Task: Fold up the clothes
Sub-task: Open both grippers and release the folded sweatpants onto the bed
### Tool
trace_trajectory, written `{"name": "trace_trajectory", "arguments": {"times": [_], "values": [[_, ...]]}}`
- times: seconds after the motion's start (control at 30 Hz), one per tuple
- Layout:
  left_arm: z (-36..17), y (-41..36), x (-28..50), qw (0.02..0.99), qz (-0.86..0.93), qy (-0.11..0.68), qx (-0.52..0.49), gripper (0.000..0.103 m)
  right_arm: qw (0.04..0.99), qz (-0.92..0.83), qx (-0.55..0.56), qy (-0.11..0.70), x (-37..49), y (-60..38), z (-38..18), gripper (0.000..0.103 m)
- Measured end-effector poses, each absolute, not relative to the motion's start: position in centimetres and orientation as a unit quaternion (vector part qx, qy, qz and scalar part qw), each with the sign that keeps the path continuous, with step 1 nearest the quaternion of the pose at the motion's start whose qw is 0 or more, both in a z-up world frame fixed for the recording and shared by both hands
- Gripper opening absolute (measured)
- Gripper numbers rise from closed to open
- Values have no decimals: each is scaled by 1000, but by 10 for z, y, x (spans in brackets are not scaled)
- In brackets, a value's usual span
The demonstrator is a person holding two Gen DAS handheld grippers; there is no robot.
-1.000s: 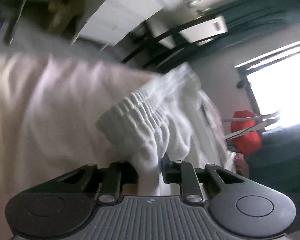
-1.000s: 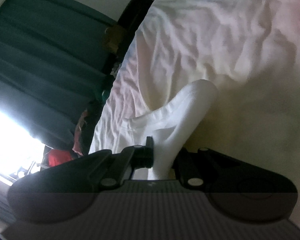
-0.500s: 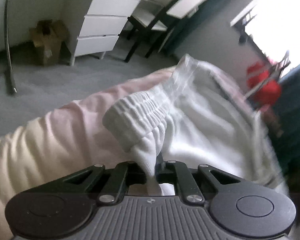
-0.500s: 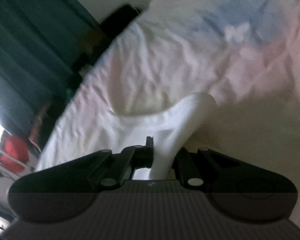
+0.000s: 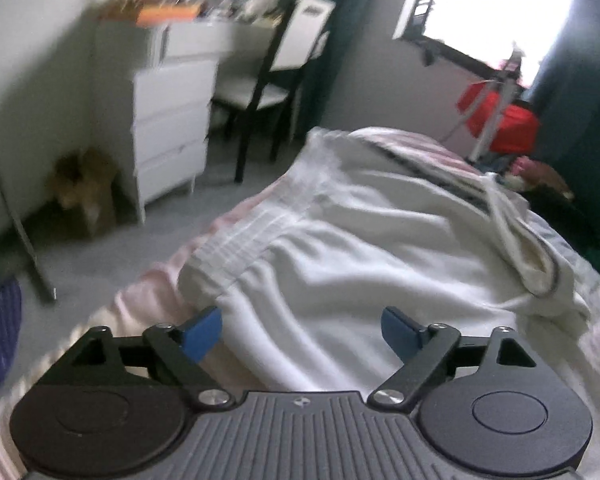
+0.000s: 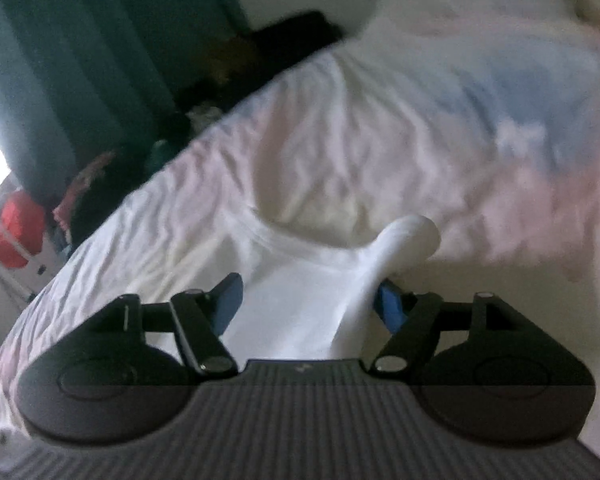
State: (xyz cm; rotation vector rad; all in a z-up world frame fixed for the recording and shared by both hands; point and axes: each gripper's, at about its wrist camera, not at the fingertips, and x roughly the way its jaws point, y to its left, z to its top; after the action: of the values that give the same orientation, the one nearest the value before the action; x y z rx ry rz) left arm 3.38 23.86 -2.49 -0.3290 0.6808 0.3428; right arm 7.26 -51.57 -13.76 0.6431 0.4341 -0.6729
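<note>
White sweatpants (image 5: pixel 360 248) with an elastic waistband (image 5: pixel 236 252) lie folded on the bed, dark side stripes at the far edge. My left gripper (image 5: pixel 302 334) is open just above the cloth near the waistband, blue pads apart, holding nothing. In the right wrist view the same white cloth (image 6: pixel 300 296) lies between the open jaws of my right gripper (image 6: pixel 312 306), and a raised fold (image 6: pixel 404 240) stands up by the right pad. The cloth touches that pad but is not pinched.
The bed has a pale pink and blue sheet (image 6: pixel 420 140). A white drawer unit (image 5: pixel 168 124), a black chair (image 5: pixel 276 80) and grey floor lie left of the bed. A red object (image 5: pixel 500 120) stands under the bright window, with dark curtains (image 6: pixel 80 60) nearby.
Both grippers were shut on the white cloth and have opened. The cloth has dropped from the left gripper onto the bed. The left view has swung level toward the window.
</note>
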Motion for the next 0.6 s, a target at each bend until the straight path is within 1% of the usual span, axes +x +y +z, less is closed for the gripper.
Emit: {"name": "trace_trajectory", "arguments": {"times": [0.07,0.13,0.33,0.47,0.6], "values": [[-13,216,32,929,157,311,-128,93,888,-302,290,192,70,-502,-123,73],[-3,194,32,940,142,291,-103,93,907,-279,265,173,68,-485,-106,73],[23,118,40,965,67,238,-83,93,960,-152,196,129,58,-423,-64,72],[32,61,50,976,32,210,-39,93,974,-76,184,112,50,-392,-49,72],[33,17,68,977,0,211,-22,93,980,-18,167,106,48,-364,-42,72]]}}
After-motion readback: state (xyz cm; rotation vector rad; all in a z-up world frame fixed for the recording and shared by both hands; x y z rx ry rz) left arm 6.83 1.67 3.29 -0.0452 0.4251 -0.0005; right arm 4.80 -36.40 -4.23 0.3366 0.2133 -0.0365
